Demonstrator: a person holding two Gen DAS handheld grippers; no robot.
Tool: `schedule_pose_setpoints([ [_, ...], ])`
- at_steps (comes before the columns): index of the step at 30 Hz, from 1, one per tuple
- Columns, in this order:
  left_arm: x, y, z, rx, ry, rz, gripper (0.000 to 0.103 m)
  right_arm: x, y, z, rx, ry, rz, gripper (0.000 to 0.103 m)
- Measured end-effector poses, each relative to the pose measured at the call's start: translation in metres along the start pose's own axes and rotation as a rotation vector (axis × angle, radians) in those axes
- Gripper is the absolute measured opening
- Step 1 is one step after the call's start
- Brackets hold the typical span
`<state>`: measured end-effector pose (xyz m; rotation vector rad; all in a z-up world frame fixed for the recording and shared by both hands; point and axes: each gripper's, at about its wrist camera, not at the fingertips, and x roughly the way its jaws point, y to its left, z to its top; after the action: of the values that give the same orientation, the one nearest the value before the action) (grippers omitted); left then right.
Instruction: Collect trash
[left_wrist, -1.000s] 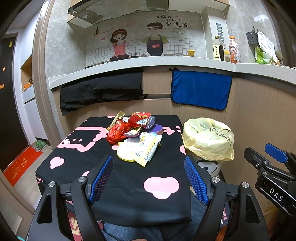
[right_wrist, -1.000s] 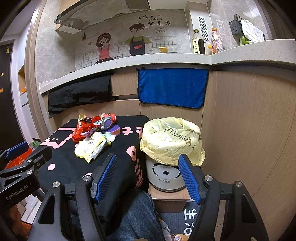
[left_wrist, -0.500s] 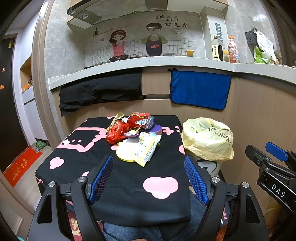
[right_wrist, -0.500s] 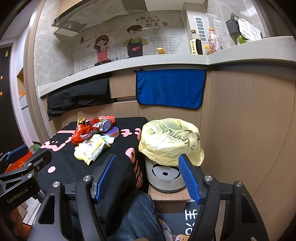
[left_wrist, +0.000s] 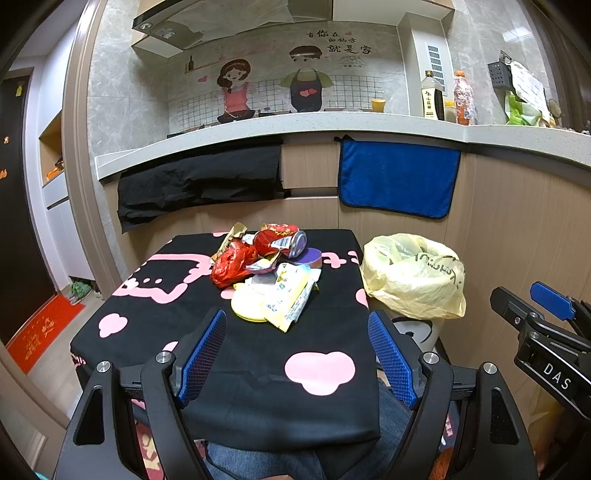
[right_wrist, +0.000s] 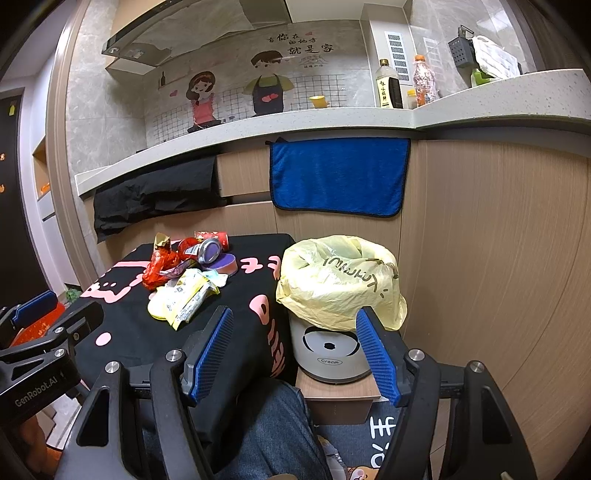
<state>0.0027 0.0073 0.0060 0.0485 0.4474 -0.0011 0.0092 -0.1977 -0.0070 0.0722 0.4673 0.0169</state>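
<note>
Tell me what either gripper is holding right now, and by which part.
Nothing. The left gripper and right gripper both have open, empty jaws; the trash pile lies untouched on the table.

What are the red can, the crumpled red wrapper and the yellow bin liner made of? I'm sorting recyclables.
The red can looks like metal: its end is shiny and silvery. The crumpled red wrapper seems glossy plastic or foil film, creased with bright highlights. The yellow bin liner appears thin translucent plastic, wrinkled and slack.

A blue towel (left_wrist: 399, 177) hangs below the grey counter (left_wrist: 258, 129), against wood panelling (right_wrist: 498, 240).
</note>
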Motion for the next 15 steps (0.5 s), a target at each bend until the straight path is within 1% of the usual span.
schedule_pose_setpoints([
  [15, 0.0002, -0.0002, -0.0001, 0.000, -0.001, 0.000, 0.079, 0.0004, -0.0015, -0.0005, 0.002, 0.001, 0.002, 0.067],
])
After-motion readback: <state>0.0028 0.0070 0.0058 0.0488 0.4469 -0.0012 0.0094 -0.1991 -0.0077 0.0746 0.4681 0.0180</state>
